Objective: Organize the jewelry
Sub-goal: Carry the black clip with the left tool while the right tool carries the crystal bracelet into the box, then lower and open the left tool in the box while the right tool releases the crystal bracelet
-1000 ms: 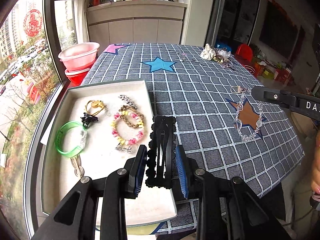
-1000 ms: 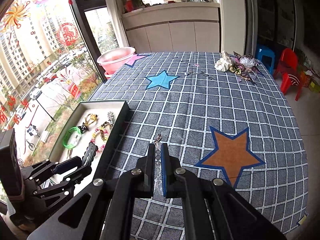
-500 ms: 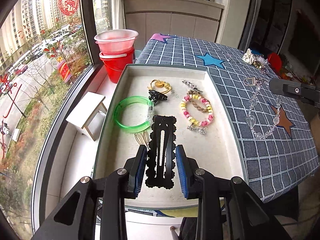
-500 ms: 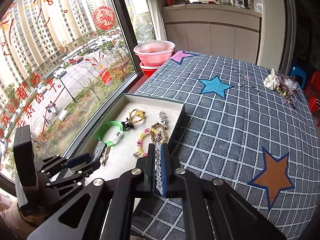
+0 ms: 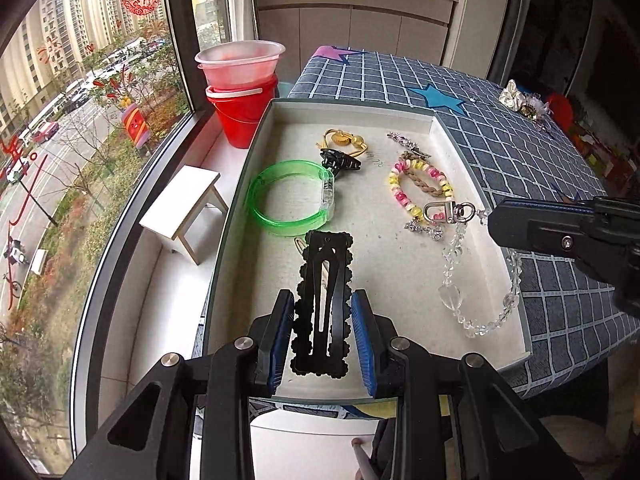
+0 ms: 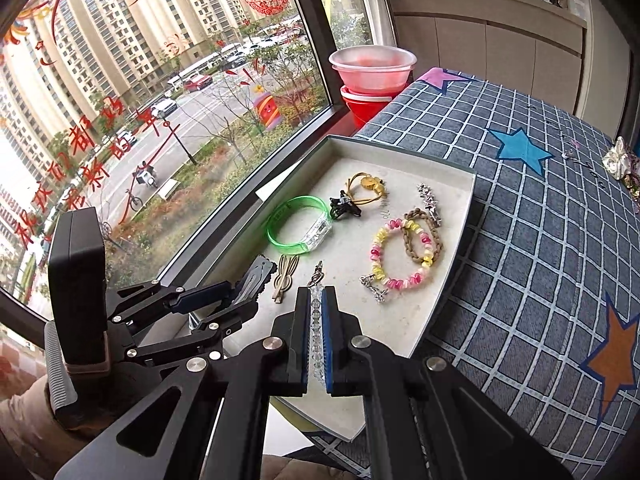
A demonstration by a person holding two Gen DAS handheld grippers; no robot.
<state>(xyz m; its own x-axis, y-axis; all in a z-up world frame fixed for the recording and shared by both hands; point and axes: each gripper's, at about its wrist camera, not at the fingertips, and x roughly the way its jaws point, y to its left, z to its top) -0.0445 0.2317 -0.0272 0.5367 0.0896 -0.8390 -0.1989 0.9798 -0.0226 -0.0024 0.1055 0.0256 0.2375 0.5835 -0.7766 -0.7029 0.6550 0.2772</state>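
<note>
Two grippers hang over the white tray (image 5: 460,168) on the checked tablecloth (image 6: 540,240), beside the window. Red bucket (image 5: 244,120) stands past the tray's far end. Left gripper (image 5: 323,336) clamps a black scalloped hair clip (image 5: 323,304) above the tray's near half; right gripper (image 6: 318,320), jaws fully closed, pinches a clear bead chain (image 5: 456,276) dangling nearby. Below lie a green bangle (image 5: 290,196), pink-yellow bead bracelet (image 6: 400,256) and gold pins (image 6: 285,276).

Tray (image 5: 256,168) sits on table (image 5: 540,160) at its window edge. In tray: bangle (image 5: 290,196) left, beaded bracelet (image 5: 420,188) right, claw clip (image 5: 340,161) between. My left gripper (image 5: 322,334) holds hair clip (image 5: 322,304) over tray's near end; chain (image 5: 460,276) hangs from my right gripper (image 6: 317,334) over tray's right side.
</note>
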